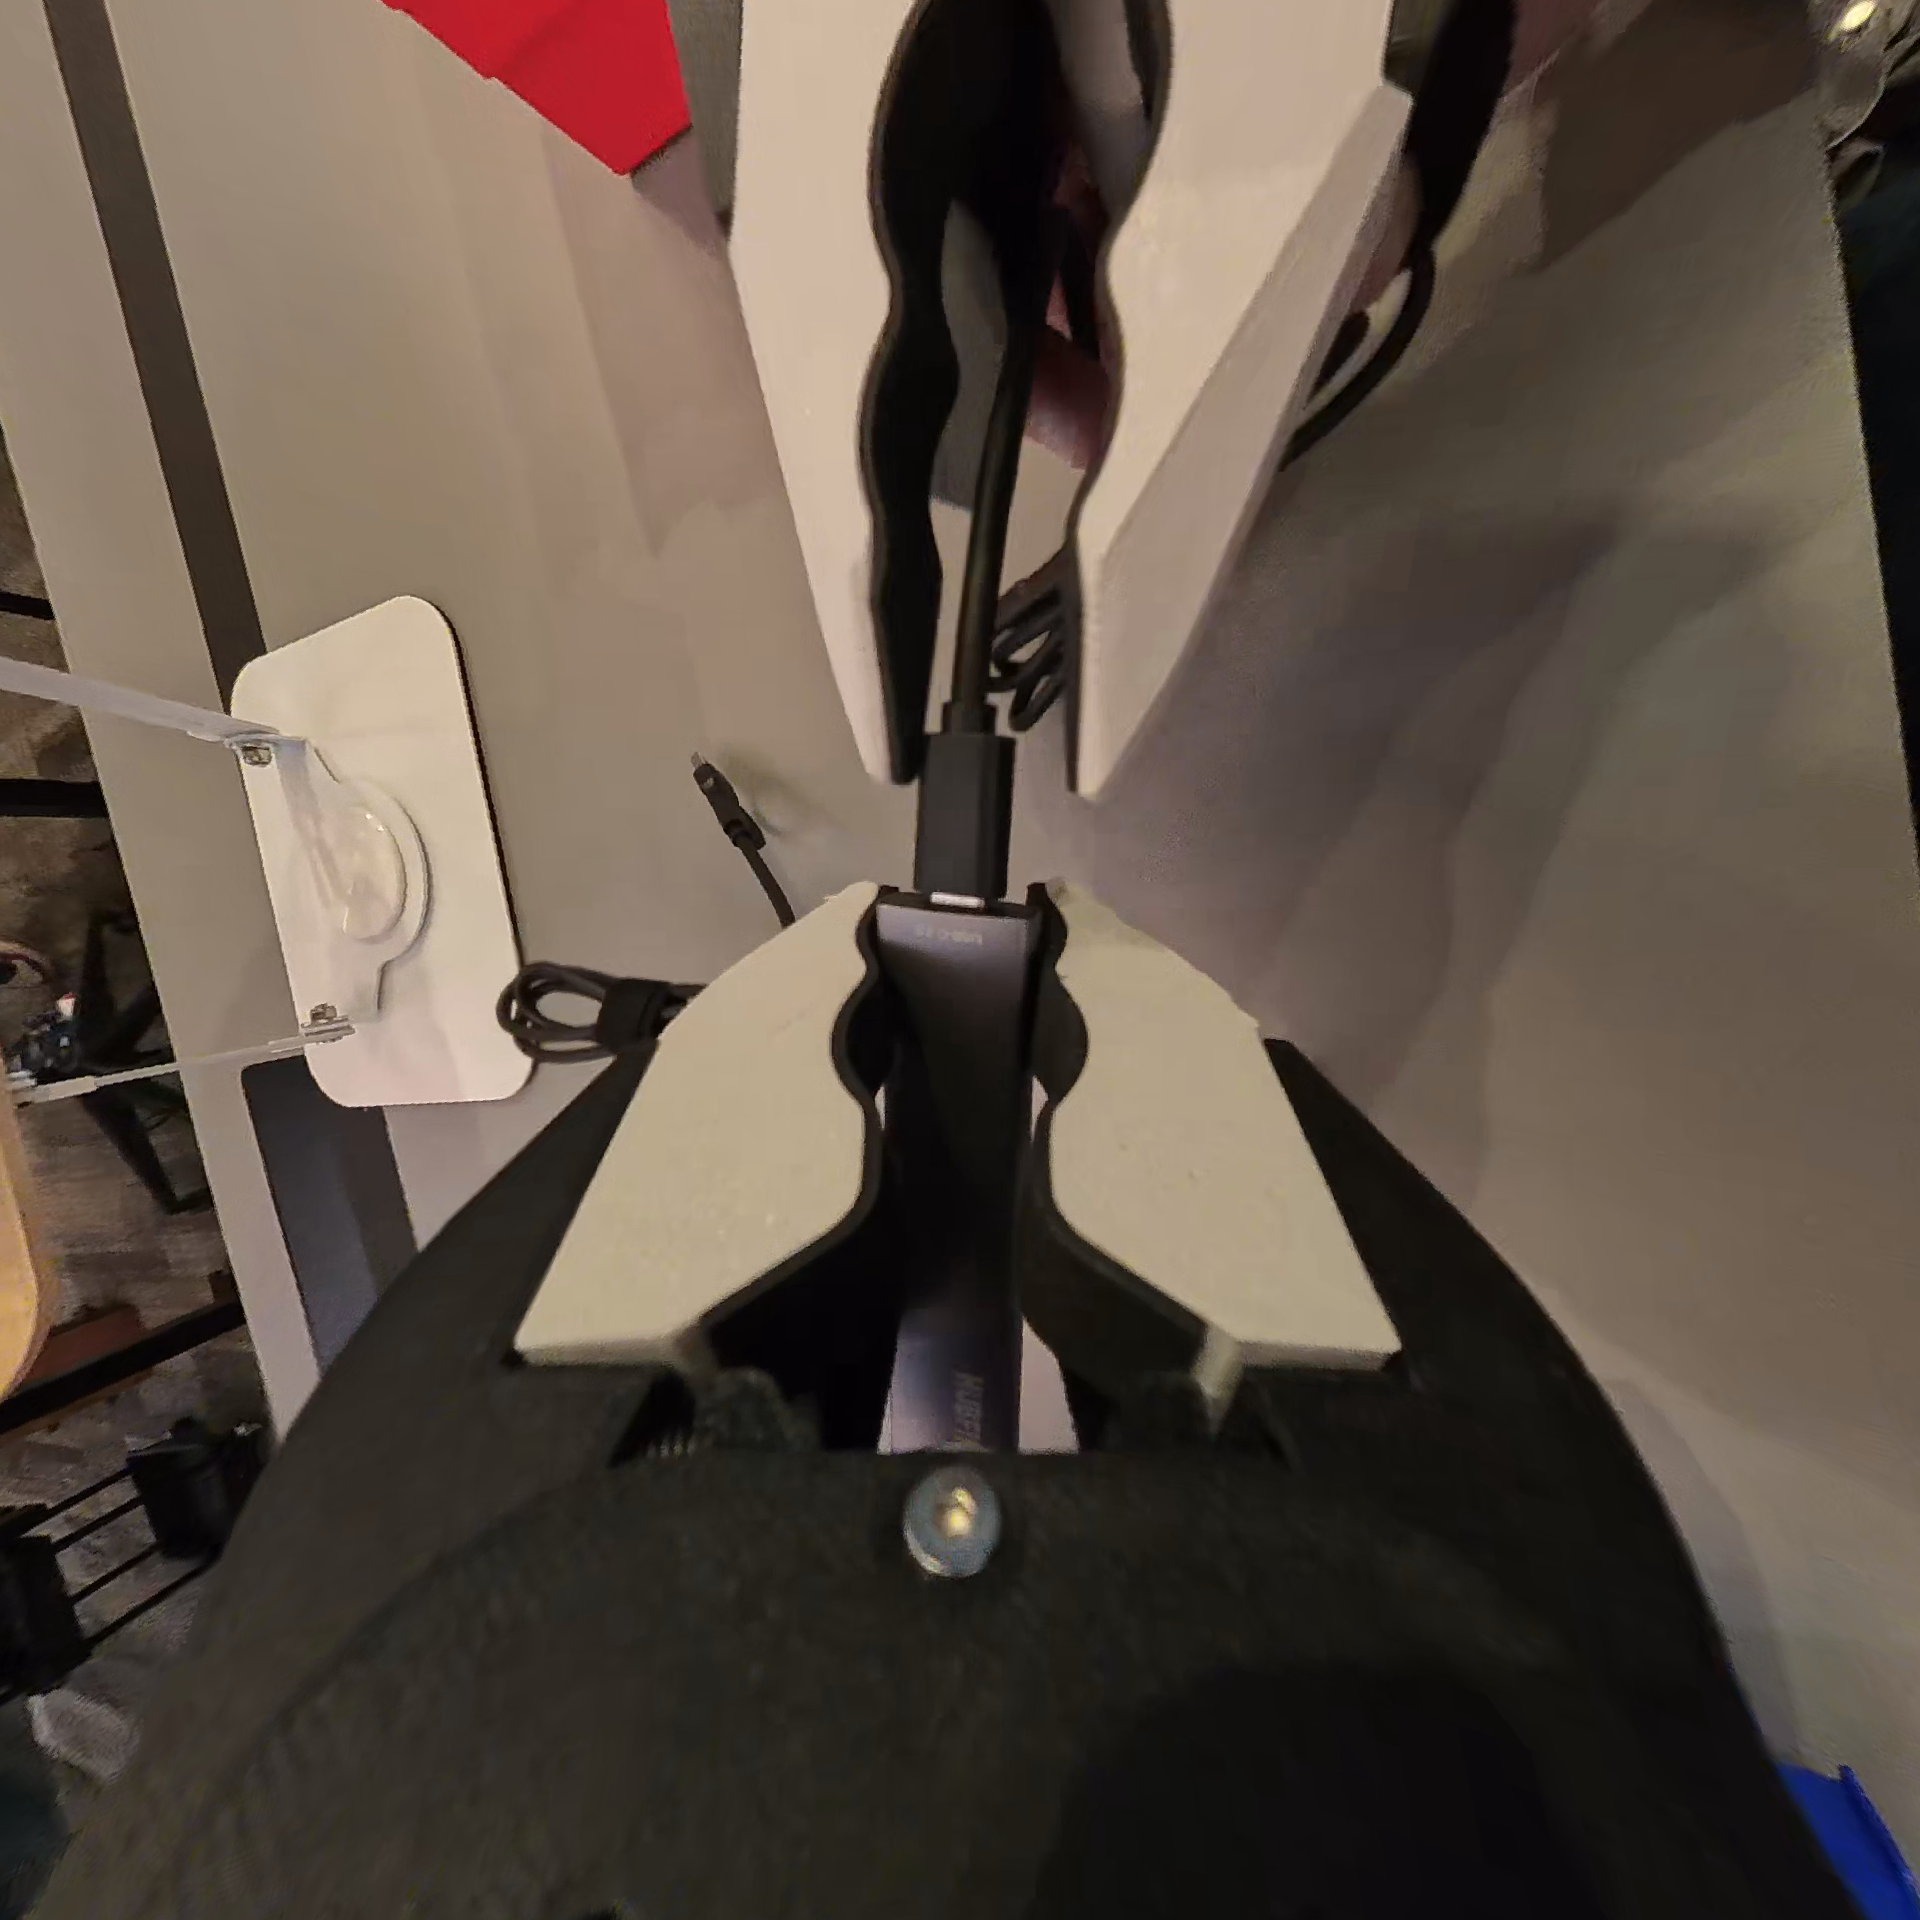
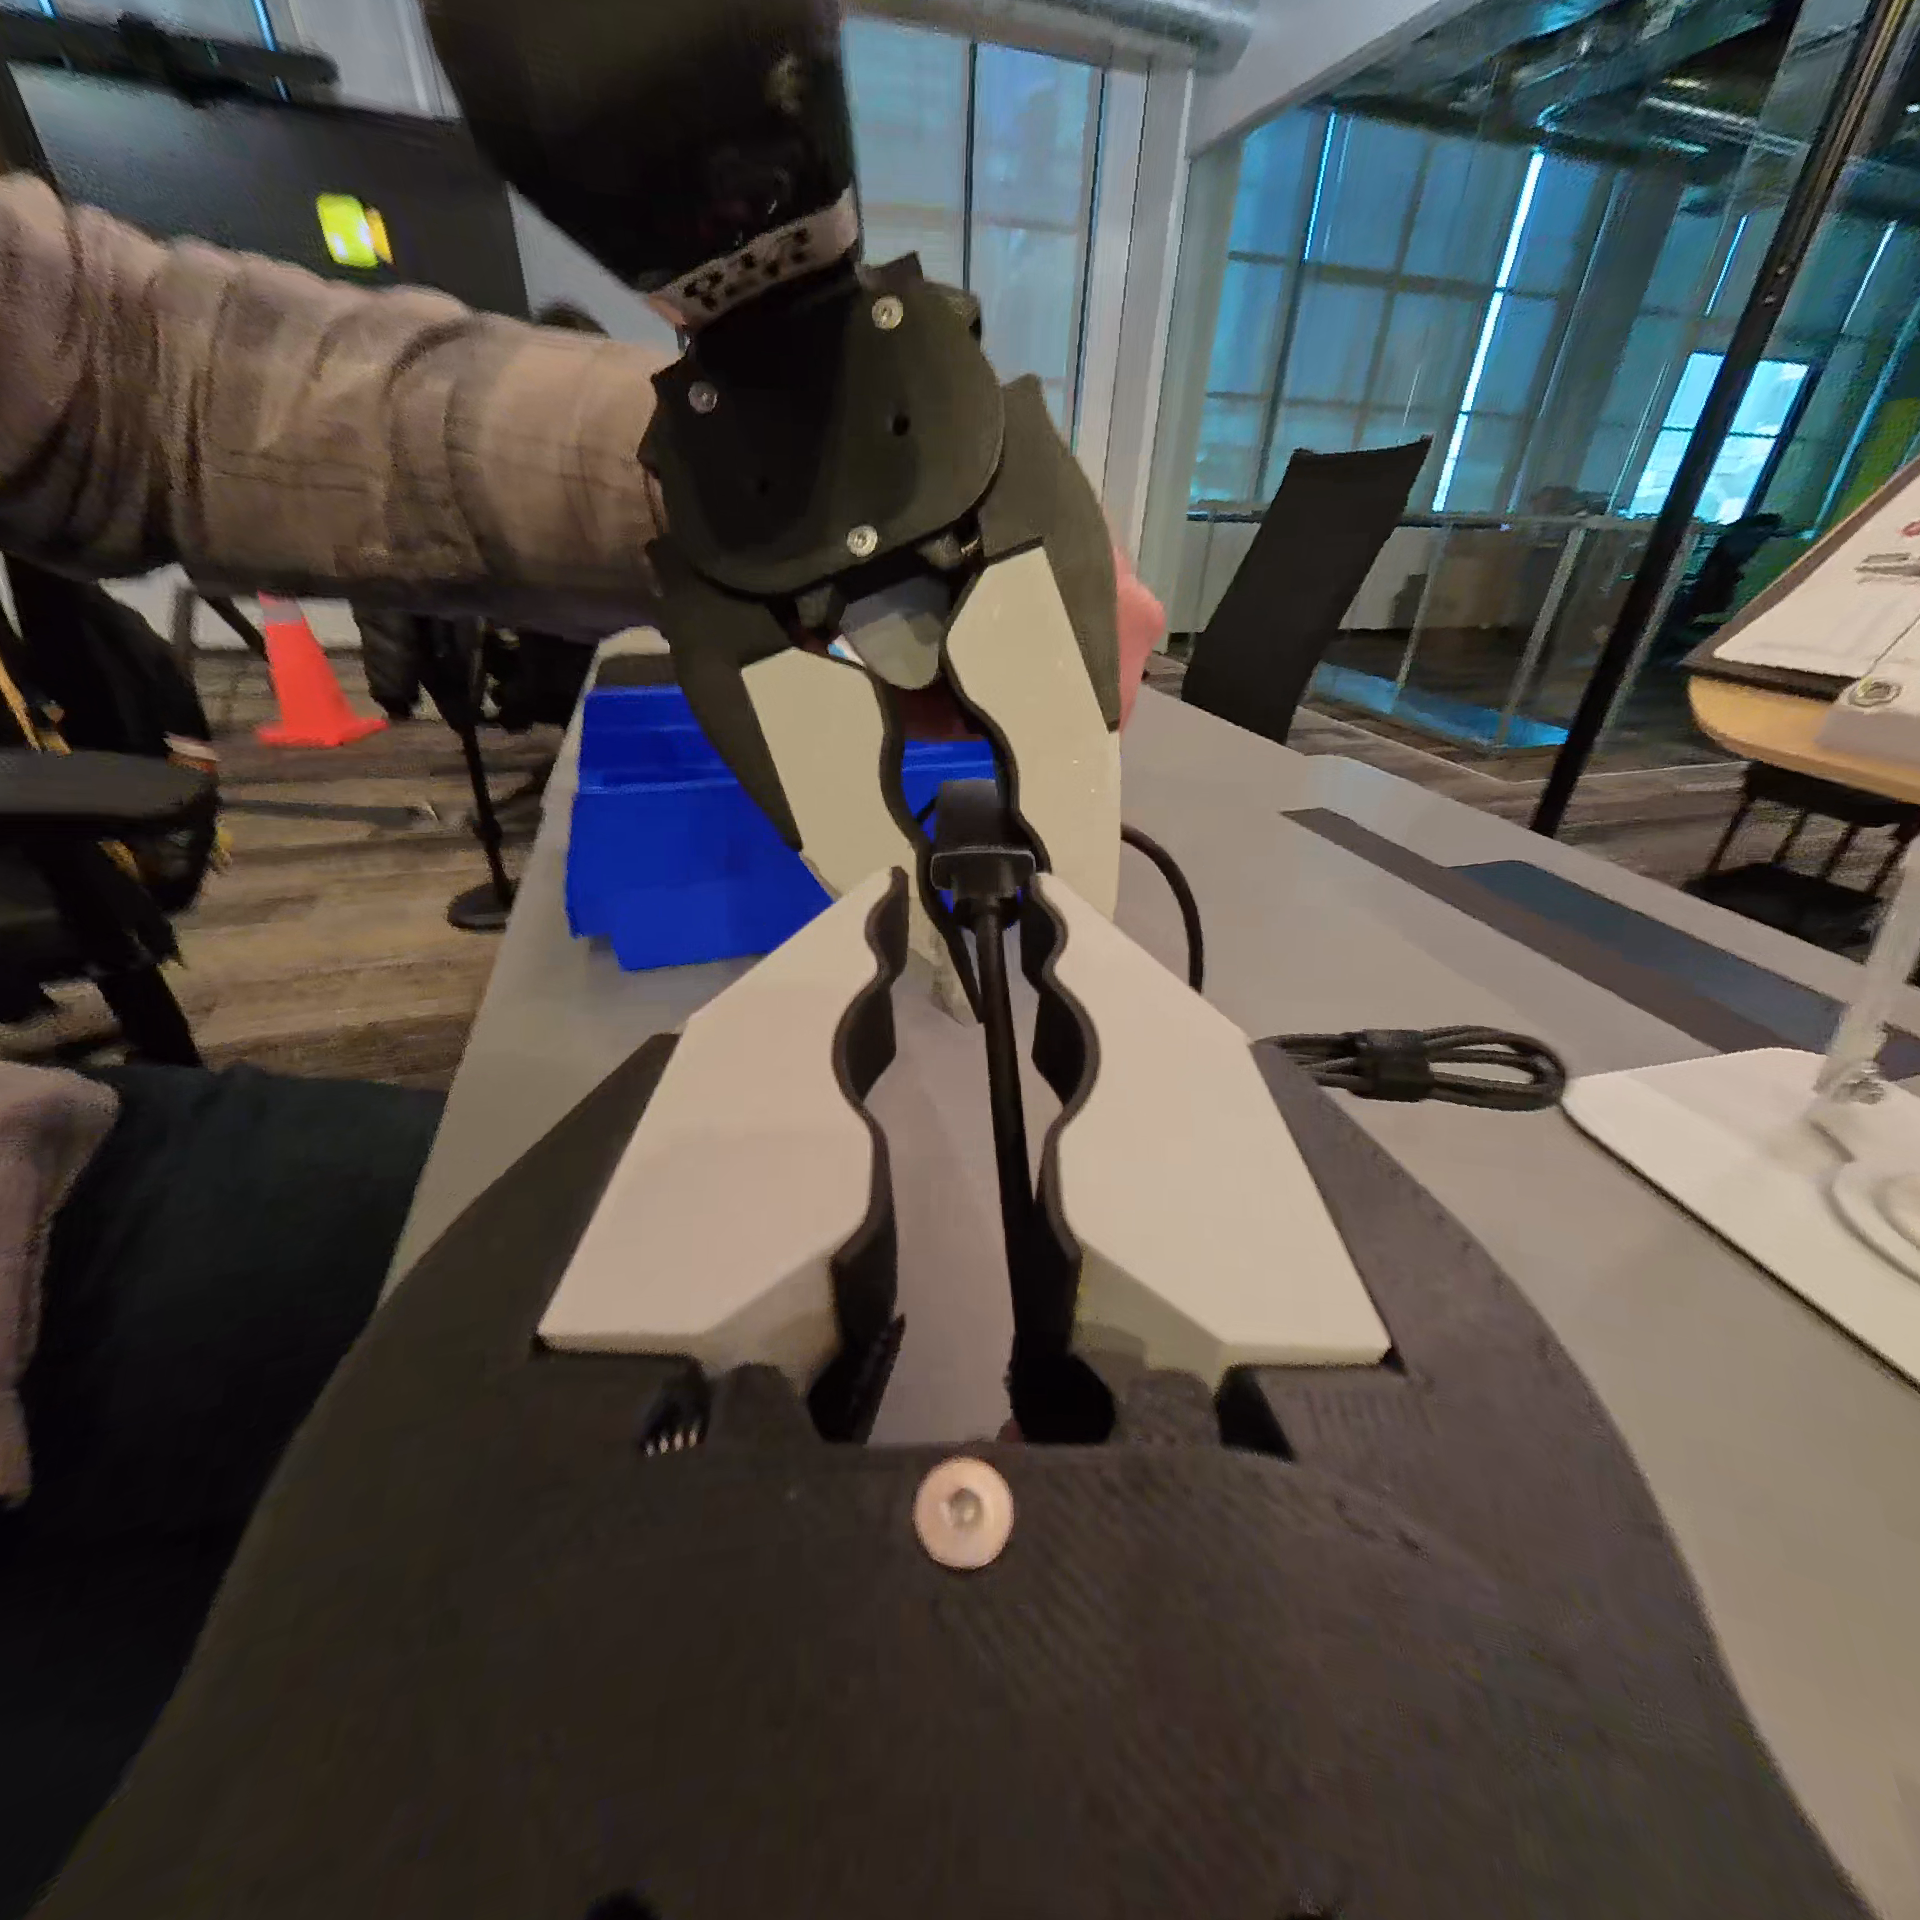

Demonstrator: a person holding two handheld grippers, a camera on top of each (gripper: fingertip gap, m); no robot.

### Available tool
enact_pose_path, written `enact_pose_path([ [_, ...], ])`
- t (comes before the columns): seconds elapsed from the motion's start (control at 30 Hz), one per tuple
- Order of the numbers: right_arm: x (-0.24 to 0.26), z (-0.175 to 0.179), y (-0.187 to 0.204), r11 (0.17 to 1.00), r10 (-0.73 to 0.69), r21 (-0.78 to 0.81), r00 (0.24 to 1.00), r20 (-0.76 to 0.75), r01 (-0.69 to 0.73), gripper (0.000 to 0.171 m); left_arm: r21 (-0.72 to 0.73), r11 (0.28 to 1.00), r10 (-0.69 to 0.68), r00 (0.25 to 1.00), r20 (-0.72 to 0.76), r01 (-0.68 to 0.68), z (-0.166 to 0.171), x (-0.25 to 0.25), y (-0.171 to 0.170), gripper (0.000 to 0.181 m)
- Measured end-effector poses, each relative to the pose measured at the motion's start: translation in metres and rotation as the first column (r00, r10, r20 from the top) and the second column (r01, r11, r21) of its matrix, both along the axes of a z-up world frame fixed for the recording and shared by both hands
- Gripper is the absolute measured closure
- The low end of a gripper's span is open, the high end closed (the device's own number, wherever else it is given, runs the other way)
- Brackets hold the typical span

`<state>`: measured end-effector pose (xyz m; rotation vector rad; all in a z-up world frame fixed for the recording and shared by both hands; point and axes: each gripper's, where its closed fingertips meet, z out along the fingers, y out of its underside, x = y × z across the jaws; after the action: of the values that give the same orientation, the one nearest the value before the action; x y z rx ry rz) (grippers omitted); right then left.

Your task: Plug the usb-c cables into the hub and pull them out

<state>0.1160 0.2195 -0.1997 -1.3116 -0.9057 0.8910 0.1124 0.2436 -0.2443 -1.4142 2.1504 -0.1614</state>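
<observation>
My left gripper (image 1: 956,904) is shut on a dark grey hub (image 1: 951,1091) that lies lengthwise between its fingers. A black usb-c plug (image 1: 961,816) meets the hub's front end, and a sliver of its metal tip shows between them. My right gripper (image 2: 966,888) faces it, shut on that plug (image 2: 982,857), with the cable (image 2: 1003,1091) running back between its fingers. It comes in from the top in the left wrist view (image 1: 987,774). In the right wrist view the hub (image 2: 902,644) sits between the left gripper's fingers (image 2: 1039,707).
A second black cable has a loose plug (image 1: 712,779) and a coiled bundle (image 2: 1423,1065) on the grey table (image 2: 1558,1403). A white plate with a clear stand (image 1: 416,831) lies beside it. A blue bin (image 2: 675,831) stands behind. A person's sleeve (image 2: 260,416) reaches in from the left. Across from one pair of fingers to the other is roughly 5 cm.
</observation>
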Motion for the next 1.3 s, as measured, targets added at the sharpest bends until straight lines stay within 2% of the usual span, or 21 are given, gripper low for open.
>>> enact_pose_path([
  [0.07,-0.002,-0.003,0.002,0.999,-0.023,0.026,0.998,0.061,0.021,0.153,-0.017,1.000,0.003,1.000,0.005,-0.003,-0.001,0.001,-0.001,0.158],
  [0.2,-0.006,-0.003,0.006,0.999,-0.030,0.040,0.996,0.080,0.027,0.158,-0.032,0.999,0.001,1.000,0.001,-0.001,0.000,0.002,-0.003,0.158],
  [0.43,-0.008,-0.007,0.006,1.000,-0.005,0.006,0.998,0.064,0.004,0.161,-0.054,0.998,0.014,1.000,0.025,-0.012,-0.003,0.001,-0.005,0.158],
  [0.67,-0.012,-0.007,0.005,0.999,-0.037,0.034,0.997,0.073,0.034,0.160,-0.125,0.992,0.022,0.995,0.093,-0.011,-0.004,0.002,-0.009,0.159],
  [0.97,-0.016,-0.006,-0.002,0.999,0.037,-0.007,0.999,0.030,-0.037,0.162,-0.202,0.979,-0.007,0.992,0.129,0.033,-0.003,0.000,-0.020,0.159],
  [1.1,-0.016,-0.007,-0.005,0.998,0.067,-0.019,0.998,0.018,-0.066,0.162,-0.233,0.970,-0.039,0.993,0.112,0.064,-0.003,-0.001,-0.024,0.159],
  [1.3,-0.022,-0.009,-0.014,0.991,0.135,-0.003,0.990,0.033,-0.135,0.161,-0.244,0.958,-0.165,0.985,-0.041,0.151,-0.011,-0.010,-0.035,0.148],
])
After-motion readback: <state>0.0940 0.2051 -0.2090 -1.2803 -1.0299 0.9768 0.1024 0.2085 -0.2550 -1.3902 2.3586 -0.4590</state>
